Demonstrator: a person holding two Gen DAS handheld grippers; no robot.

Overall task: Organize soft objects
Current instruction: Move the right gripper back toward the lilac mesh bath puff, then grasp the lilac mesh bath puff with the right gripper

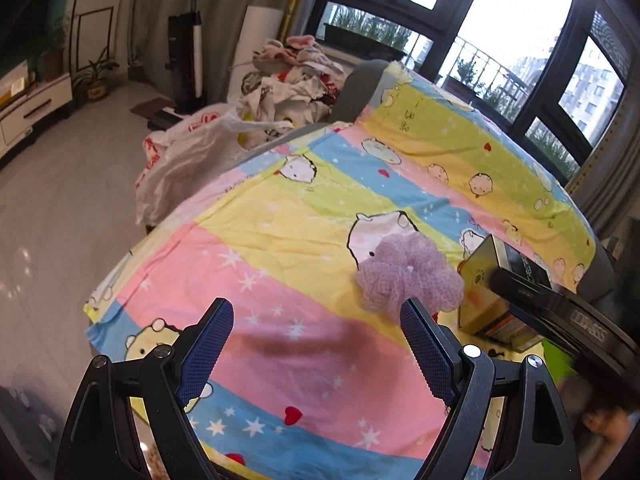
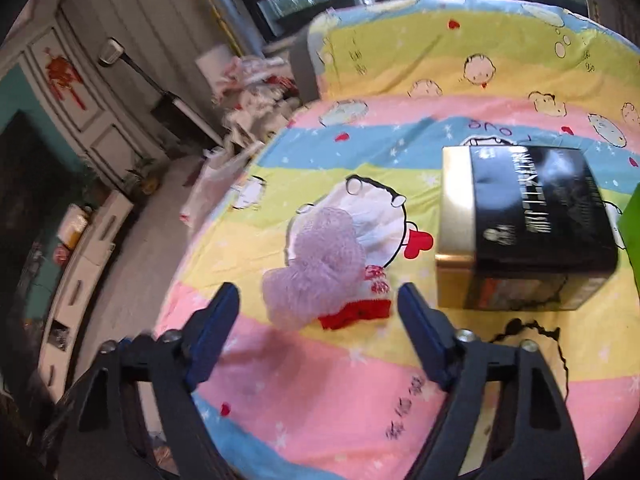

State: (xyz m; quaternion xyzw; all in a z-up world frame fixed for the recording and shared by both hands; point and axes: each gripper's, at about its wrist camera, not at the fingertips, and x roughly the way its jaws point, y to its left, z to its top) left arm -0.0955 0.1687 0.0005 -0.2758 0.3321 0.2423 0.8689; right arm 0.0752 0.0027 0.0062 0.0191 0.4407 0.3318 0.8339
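The left gripper (image 1: 316, 316) is held over the cartoon-print bedsheet (image 1: 280, 216) with its jaws spread apart and nothing between them. A lilac mesh bath pouf (image 1: 408, 276) is seen at about one o'clock from it, just beyond the tip of one blue pad. A gold and black box (image 1: 486, 276) is set just beside the pouf, at three o'clock. A heap of clothes (image 1: 296, 80) is piled far off at eleven o'clock.

The right gripper (image 2: 318, 300) is likewise held with jaws apart and nothing gripped. The pouf (image 2: 316, 268) is found at twelve o'clock just ahead of it, with a small red and white cloth item (image 2: 360, 308) touching it. The box (image 2: 524, 224) is placed at two o'clock.
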